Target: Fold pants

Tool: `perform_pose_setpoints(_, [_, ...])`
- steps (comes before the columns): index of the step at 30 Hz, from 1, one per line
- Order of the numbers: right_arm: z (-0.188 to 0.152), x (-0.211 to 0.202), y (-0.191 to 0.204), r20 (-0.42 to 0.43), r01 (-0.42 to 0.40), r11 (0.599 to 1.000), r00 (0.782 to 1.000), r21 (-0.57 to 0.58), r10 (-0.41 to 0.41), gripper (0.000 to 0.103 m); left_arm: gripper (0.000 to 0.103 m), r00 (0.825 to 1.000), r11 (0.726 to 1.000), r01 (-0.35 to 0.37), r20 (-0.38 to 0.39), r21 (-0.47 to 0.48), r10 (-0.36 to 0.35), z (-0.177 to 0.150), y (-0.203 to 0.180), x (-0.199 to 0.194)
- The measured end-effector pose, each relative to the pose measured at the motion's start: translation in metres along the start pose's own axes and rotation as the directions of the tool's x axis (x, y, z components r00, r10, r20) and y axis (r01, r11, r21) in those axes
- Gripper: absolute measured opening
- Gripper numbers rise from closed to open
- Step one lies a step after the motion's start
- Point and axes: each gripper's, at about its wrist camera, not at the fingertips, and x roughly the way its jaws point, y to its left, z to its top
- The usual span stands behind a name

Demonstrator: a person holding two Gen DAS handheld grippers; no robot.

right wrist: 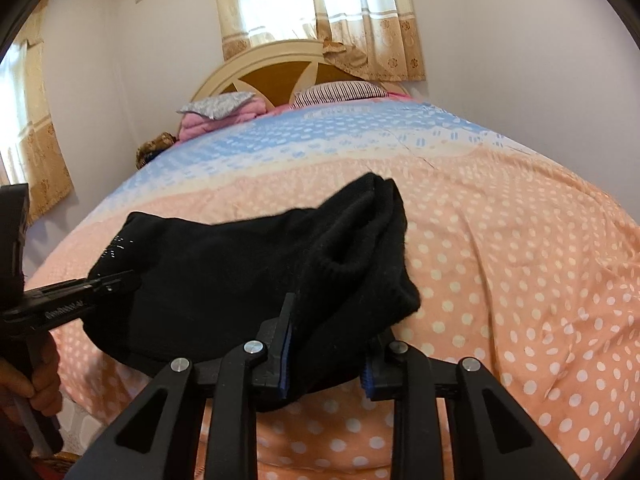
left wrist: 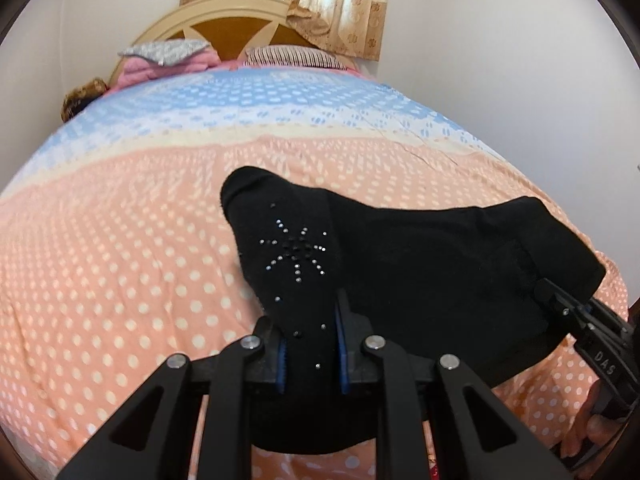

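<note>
The black pants (left wrist: 432, 264) hang folded over the near part of the bed, held up at two corners. A rhinestone star pattern (left wrist: 296, 252) shows on the left corner. My left gripper (left wrist: 310, 344) is shut on that corner, the cloth pinched between its blue pads. It shows at the left of the right wrist view (right wrist: 120, 280). My right gripper (right wrist: 326, 356) is shut on the pants' (right wrist: 240, 276) other corner, a bunched ribbed edge. It also shows at the right of the left wrist view (left wrist: 560, 304).
The bed (left wrist: 120, 272) has a peach and blue dotted cover. Pillows (left wrist: 296, 58) and pink folded bedding (left wrist: 160, 66) lie by the headboard (left wrist: 224, 24). Curtained windows (right wrist: 320, 12) stand behind it and at the left. A hand (right wrist: 36, 384) holds the left gripper's handle.
</note>
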Motion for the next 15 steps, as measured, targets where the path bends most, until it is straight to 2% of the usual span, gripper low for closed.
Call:
perform_pose_setpoints(7, [0.011, -0.002, 0.007, 0.011, -0.03, 0.999, 0.999, 0.021, 0.03, 0.027, 0.019, 1.0, 1.0, -0.01, 0.015, -0.005, 0.01, 0.006, 0.012, -0.009])
perform_pose_setpoints(15, [0.027, -0.006, 0.029, 0.042, -0.05, 0.998, 0.998, -0.029, 0.051, 0.027, 0.019, 0.998, 0.999, -0.031, 0.052, -0.018, 0.032, 0.015, 0.026, -0.019])
